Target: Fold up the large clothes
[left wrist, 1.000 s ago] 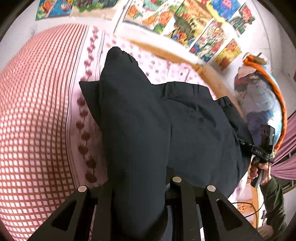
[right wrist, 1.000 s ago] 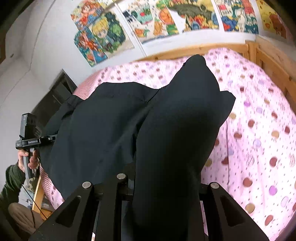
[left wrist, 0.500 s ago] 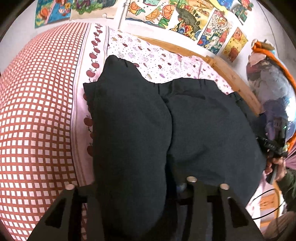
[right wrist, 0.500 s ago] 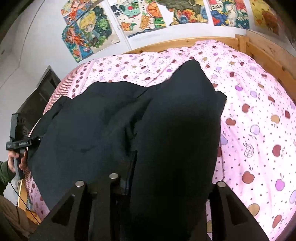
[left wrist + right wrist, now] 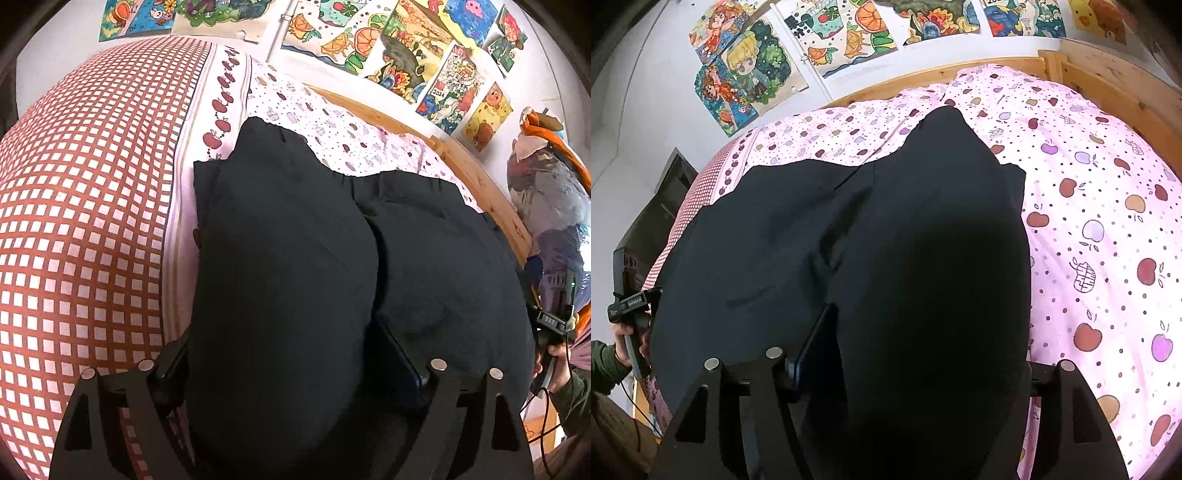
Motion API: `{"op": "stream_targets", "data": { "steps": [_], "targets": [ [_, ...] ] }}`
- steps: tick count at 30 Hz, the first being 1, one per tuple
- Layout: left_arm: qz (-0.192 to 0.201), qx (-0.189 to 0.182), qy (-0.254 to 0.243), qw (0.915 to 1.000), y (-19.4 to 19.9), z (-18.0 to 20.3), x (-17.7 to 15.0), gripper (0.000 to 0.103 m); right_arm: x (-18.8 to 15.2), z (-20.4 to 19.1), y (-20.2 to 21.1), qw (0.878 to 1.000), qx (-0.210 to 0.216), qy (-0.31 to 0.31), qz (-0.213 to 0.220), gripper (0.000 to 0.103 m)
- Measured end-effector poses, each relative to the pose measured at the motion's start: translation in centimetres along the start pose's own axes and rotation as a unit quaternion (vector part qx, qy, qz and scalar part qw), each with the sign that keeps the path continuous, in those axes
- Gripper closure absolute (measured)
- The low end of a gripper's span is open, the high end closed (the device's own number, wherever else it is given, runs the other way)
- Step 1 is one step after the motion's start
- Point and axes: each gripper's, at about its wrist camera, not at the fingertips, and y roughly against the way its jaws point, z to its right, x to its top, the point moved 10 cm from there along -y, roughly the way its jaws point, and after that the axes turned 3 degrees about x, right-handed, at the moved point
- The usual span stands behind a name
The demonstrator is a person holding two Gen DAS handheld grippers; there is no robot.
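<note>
A large black garment [image 5: 288,240] lies on the bed, one part folded over the rest as a thick flap. In the left wrist view the flap runs down between the fingers of my left gripper [image 5: 284,354], whose jaws are opening and stand wide, clear of the cloth. In the right wrist view the same garment [image 5: 923,240] drapes between the fingers of my right gripper [image 5: 923,354]. Its jaws are opening too; one finger [image 5: 816,339] shows beside the cloth, the other is hidden under it. Each gripper also appears in the other's view, held in a hand: right gripper [image 5: 554,321], left gripper [image 5: 631,306].
The bed has a red checked cover [image 5: 74,221] and a pink apple-print sheet [image 5: 1108,221]. A wooden bed frame [image 5: 1108,74] runs along the far side under a wall of posters [image 5: 369,37]. Bags [image 5: 546,192] hang at the right, and a dark cabinet [image 5: 661,206] stands at the left.
Both grippers have sunk toward the bed and their jaws have spread from shut on the cloth to wide apart. The lifted flap now rests on the garment.
</note>
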Motion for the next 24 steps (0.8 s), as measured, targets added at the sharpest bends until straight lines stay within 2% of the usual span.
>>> {"op": "stream_targets", "data": {
  "steps": [2,7,14,18,24],
  "targets": [
    [0.000,0.005,-0.004,1.0000,0.0,0.1,0.0,0.012,-0.1,0.1,0.1,1.000,-0.009,0.002,0.003,0.033],
    [0.009,0.026,-0.006,0.9996,0.2,0.6,0.4,0.011,0.2,0.4,0.9,0.999,-0.035,-0.001,0.016,0.025],
    [0.058,0.052,-0.009,0.9969,3.2,1.5,0.9,0.008,0.8,-0.1,3.3,0.996,-0.066,-0.009,0.054,0.015],
    [0.085,0.069,-0.017,0.9939,5.3,2.7,1.2,0.006,1.5,-0.6,5.5,0.993,-0.085,-0.001,0.083,0.015],
    [0.116,0.085,0.003,0.9896,8.3,3.1,1.4,0.000,1.7,-1.7,8.4,0.987,-0.106,0.004,0.117,0.012]
  ]
}}
